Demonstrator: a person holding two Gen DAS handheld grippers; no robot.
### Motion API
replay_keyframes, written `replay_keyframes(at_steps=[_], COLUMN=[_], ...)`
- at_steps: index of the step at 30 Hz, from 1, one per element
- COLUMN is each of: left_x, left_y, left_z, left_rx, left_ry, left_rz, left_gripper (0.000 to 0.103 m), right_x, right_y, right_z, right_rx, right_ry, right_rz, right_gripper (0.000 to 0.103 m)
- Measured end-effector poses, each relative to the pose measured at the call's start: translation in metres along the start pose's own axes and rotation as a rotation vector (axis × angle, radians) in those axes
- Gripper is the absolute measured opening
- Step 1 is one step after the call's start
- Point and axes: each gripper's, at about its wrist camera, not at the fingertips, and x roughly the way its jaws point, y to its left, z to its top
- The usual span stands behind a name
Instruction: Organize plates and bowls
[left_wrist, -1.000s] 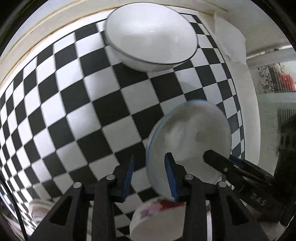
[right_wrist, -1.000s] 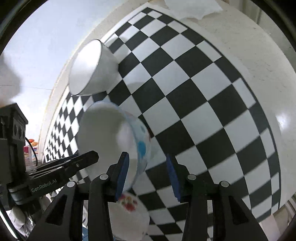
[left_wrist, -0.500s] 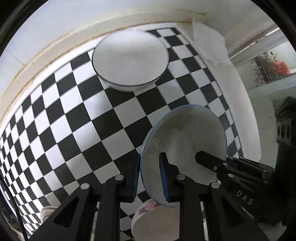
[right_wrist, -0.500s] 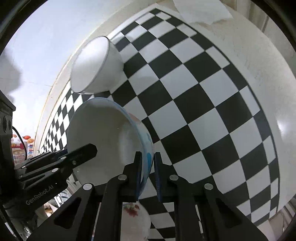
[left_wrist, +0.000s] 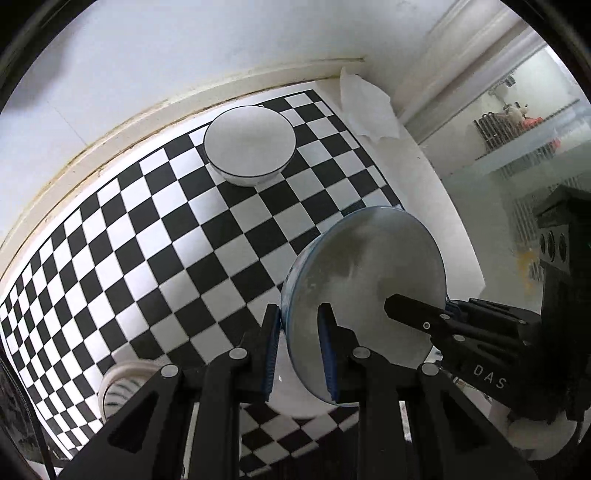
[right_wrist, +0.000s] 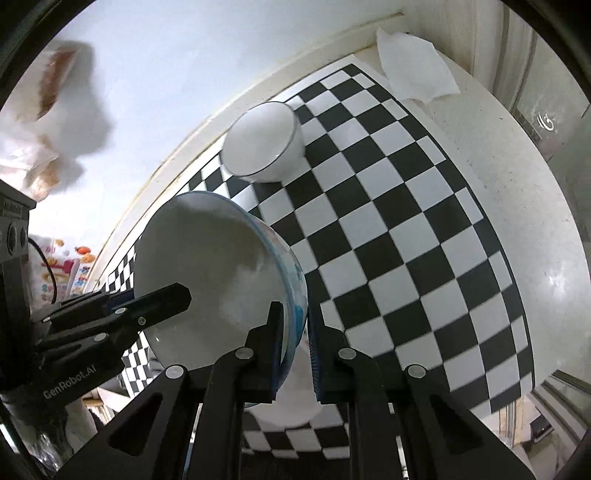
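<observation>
Two grippers pinch one blue-rimmed bowl (left_wrist: 364, 284), seemingly empty, by opposite rims.

A home dining corner: checkered tablecloth (left_wrist: 155, 236) against a wall, white bowl (left_wrist: 249, 144), paper napkin (left_wrist: 365, 110).

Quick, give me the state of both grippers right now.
Left gripper: shut on the blue-rimmed bowl, jaws clamping its rim.
Right gripper: shut on the same bowl's opposite rim.
</observation>
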Motion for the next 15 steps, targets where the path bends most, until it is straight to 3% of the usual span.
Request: replay_keyframes(at_steps=[8, 15], left_x=[0.002, 0.034], left_y=[0.003, 0.011], left_z=[-0.034, -0.058], left_rx=[-0.008, -0.024], left_ry=[0.039, 0.126], left_rz=[0.001, 0.026], left_gripper=[0.019, 0.019], right_x=[-0.016, 0.018], right_y=[0.012, 0.005], right_z=[-0.032, -0.051], right_rx=[-0.028, -0.013], right_ry=[0.021, 0.104], right_rz=[0.013, 0.0], right_gripper=[0.015, 0.015])
